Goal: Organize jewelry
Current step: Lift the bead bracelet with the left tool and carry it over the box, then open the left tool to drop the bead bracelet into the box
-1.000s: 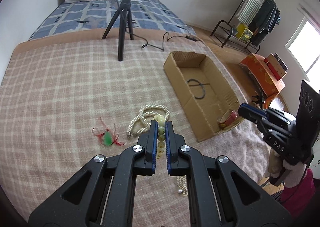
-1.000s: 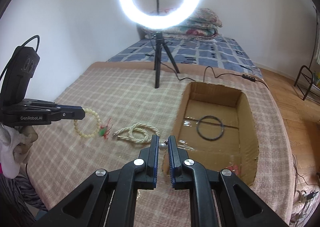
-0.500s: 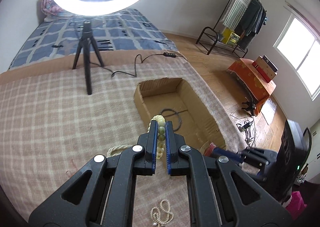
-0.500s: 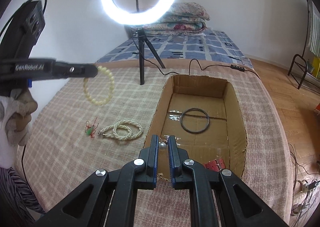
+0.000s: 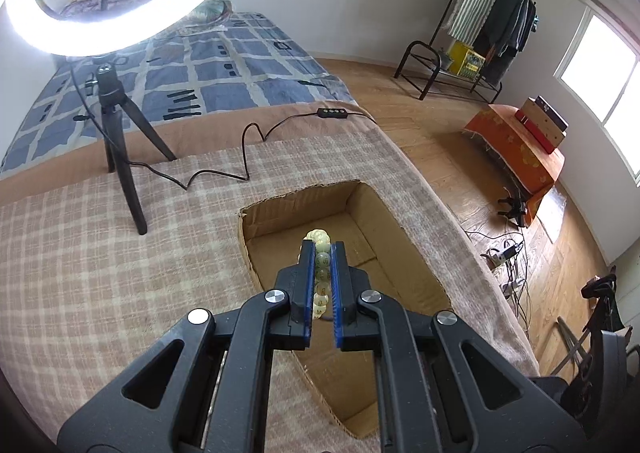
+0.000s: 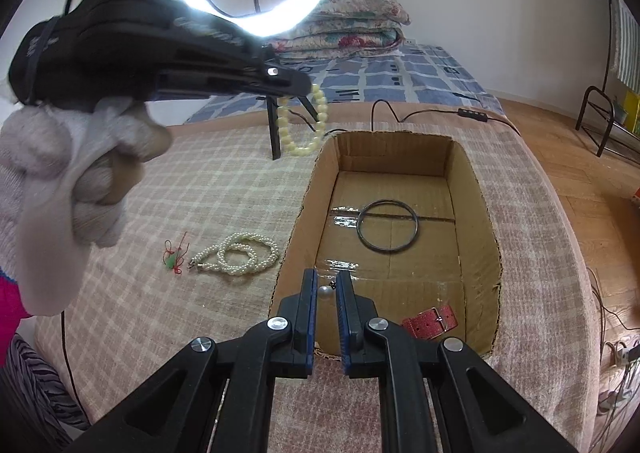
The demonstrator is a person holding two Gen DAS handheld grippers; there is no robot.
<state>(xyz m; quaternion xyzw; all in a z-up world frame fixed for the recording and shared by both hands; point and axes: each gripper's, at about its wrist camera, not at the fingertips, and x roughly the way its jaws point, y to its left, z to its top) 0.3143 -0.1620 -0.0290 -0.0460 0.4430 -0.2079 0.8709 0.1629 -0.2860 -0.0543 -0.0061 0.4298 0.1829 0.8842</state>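
Note:
My left gripper is shut on a pale green bead bracelet and holds it in the air over the open cardboard box. In the right wrist view the left gripper hangs the bracelet just left of the box's far corner. My right gripper is shut on a small silver pearl earring above the box's near wall. A dark bangle and a red strap lie in the box. A white pearl necklace and a green-and-red charm lie on the blanket.
A ring light on a black tripod stands on the plaid blanket behind the box, its cable trailing right. The bed's right edge drops to a wooden floor with a clothes rack and an orange-covered stool.
My left gripper has lifted the bead bracelet and carried it right, from above the blanket to over the box. My right gripper has stayed shut on the earring, moving slightly nearer the box.

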